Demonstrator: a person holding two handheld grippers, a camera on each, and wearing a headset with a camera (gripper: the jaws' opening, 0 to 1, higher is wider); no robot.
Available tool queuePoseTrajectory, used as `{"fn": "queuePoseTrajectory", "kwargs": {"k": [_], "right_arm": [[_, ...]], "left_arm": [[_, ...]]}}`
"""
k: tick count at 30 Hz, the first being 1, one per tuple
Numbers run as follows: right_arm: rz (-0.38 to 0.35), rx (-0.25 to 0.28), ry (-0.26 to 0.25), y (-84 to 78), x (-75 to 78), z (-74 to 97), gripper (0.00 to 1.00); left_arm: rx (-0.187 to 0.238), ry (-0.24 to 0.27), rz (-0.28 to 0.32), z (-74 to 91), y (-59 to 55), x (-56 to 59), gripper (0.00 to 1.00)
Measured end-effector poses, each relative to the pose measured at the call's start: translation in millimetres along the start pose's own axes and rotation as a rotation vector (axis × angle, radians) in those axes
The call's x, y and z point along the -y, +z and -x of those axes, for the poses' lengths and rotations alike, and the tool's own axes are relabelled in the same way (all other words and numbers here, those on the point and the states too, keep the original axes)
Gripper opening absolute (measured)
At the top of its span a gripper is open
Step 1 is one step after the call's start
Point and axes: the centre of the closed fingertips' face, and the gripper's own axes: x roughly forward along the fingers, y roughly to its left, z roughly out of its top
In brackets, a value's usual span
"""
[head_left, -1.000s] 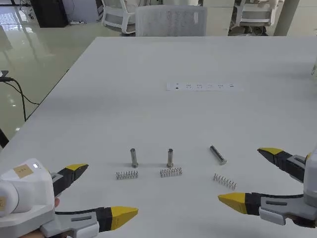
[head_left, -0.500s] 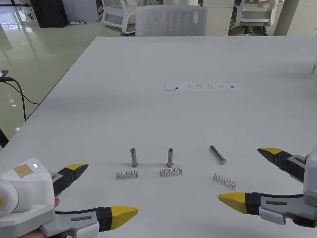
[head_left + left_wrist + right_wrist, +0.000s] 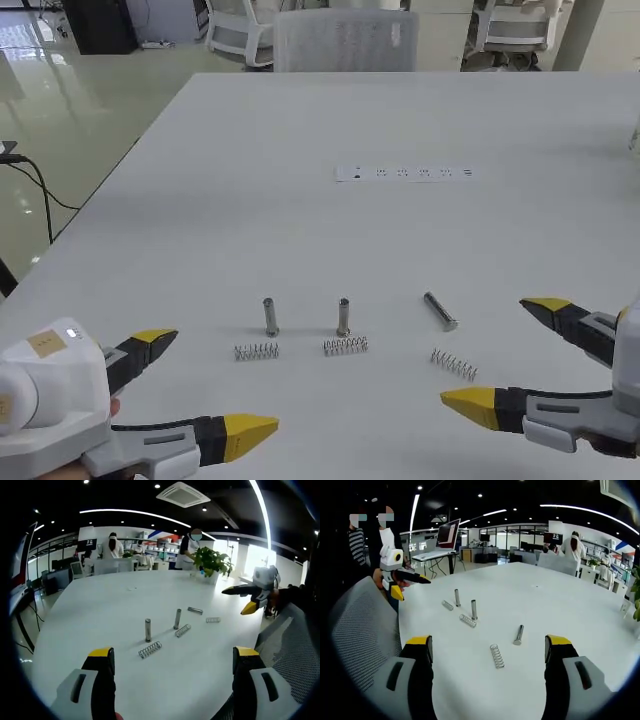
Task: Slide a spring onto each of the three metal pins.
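Nearest us, the left gripper and the right gripper hang over the near edge of the desk, both with jaws spread wide and nothing between them. The right spring lies close ahead of the right gripper. In the right gripper view that spring sits almost centred between the jaws, its long axis running nearly straight away from us. We judge that a grasp across the coils needs little turning of the hand.

The left spring lies ahead and a little right of the left gripper, long axis across the desk. The middle spring lies in line with it, between the two grippers. So each outer spring has its own nearer gripper.

Beyond each spring is its pin. The left pin and middle pin stand upright, just past their springs and apart from them. The right pin lies on its side, slanting, its broad end toward the right spring but not touching it. We judge it will need holding or standing up before a spring goes on. No spring is on any pin yet.

From above the upright pins look short. The left gripper view shows them side-on, left pin and middle pin plainly vertical. Farthest off, a power strip sits mid-desk.
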Motion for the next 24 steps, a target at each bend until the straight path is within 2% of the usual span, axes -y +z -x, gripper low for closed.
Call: {"fn": "queuePoseTrajectory", "kwargs": {"k": [24], "right_arm": [[-0.003,-0.004,-0.002,-1.9,0.9,-0.8,0.94]], "left_arm": [[-0.002,0.002,0.000,-0.6,-1.9,-2.7,0.97]]}}
